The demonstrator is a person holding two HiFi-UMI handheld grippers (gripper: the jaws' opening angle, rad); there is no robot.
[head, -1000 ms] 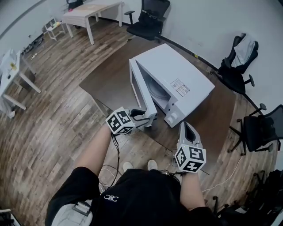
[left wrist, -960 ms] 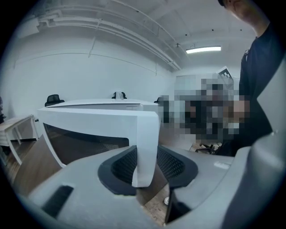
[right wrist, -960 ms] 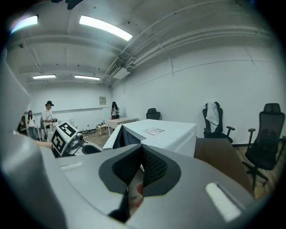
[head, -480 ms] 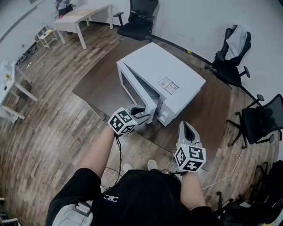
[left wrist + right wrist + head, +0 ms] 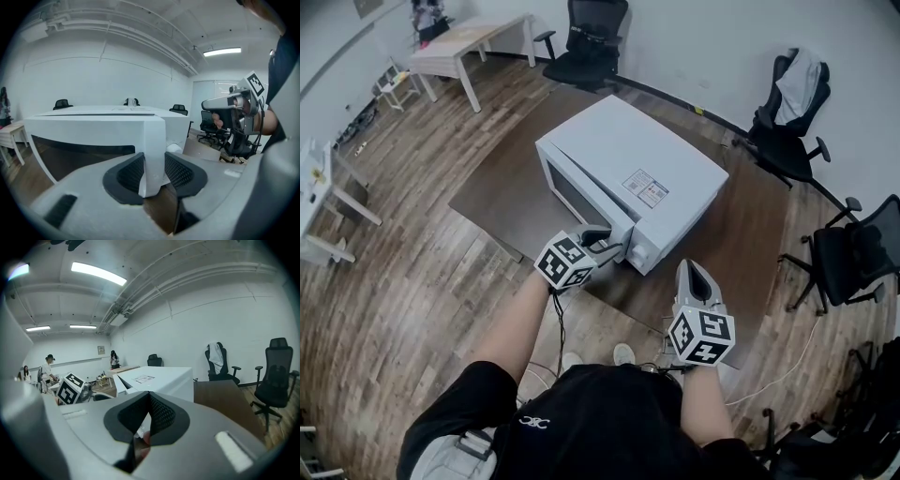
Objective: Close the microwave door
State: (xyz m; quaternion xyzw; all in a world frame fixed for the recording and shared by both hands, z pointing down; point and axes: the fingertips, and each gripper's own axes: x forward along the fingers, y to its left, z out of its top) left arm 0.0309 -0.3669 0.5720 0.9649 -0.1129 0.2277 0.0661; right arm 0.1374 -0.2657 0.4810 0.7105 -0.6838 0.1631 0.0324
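A white microwave (image 5: 637, 159) stands on a dark brown table (image 5: 750, 225). Its door (image 5: 581, 192) lies almost flush against the front, its free edge beside the control panel. My left gripper (image 5: 607, 242) is shut on that free edge. In the left gripper view the white door edge (image 5: 152, 140) fills the gap between the black pads (image 5: 129, 173), and the dark window (image 5: 84, 150) stretches off to the left. My right gripper (image 5: 692, 270) hangs near the table's front edge, right of the microwave and apart from it, shut with nothing in it (image 5: 149, 399).
Black office chairs stand at the back (image 5: 586, 42), the back right (image 5: 792, 122) and the right (image 5: 853, 267). A light desk (image 5: 459, 47) is at the far left and a white table (image 5: 319, 187) at the left edge. People (image 5: 47, 369) stand far across the room.
The door has swung from wide open to almost flush with the microwave front. My left gripper travelled with its edge toward the control panel. My right gripper has hardly shifted.
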